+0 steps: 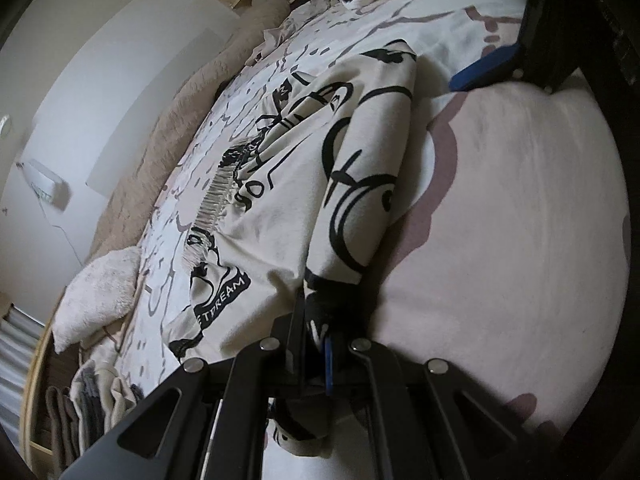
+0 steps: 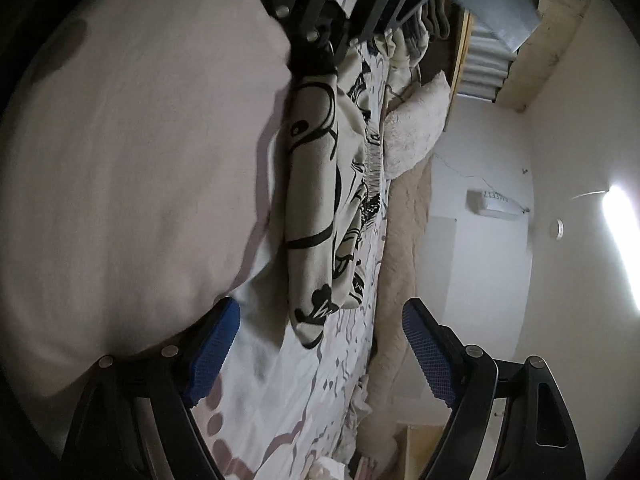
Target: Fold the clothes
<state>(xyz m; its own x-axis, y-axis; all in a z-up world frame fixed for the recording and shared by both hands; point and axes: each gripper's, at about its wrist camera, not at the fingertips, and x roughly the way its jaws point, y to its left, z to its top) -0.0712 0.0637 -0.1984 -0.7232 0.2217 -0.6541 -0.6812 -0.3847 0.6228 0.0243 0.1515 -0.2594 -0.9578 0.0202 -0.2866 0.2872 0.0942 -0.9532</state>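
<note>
Your left gripper (image 1: 320, 344) sits at the bottom centre of the left wrist view, its jaws pinched together on a dark-edged corner of the cream garment (image 1: 288, 184), which carries heavy black graphic prints and lettering. From that clamped corner the garment runs up through the middle of the frame, part of it folded over itself into a long doubled strip, the rest lying flat on the patterned bedsheet (image 1: 432, 36) beneath. To the right of the garment, a large pale pink pillow (image 1: 512, 220) fills the frame's right half, its edge touching the fabric. Your right gripper (image 1: 484, 66) shows at the upper right of this view, one blue pad visible, just beyond the garment's far end. In the right wrist view that same gripper (image 2: 320, 356) is at the bottom of the frame with its blue-padded fingers (image 2: 212, 356) spread wide and nothing between them; the garment's near end (image 2: 316, 320) lies just above the gap, apart from both pads. The folded strip stretches to the top centre, where your left gripper (image 2: 320, 36) holds its other end. A fluffy white cushion (image 2: 416, 128) lies right of the garment in the upper half, and a beige fuzzy blanket (image 2: 400, 248) runs along the sheet's right edge against the white wall (image 2: 500, 280).
</note>
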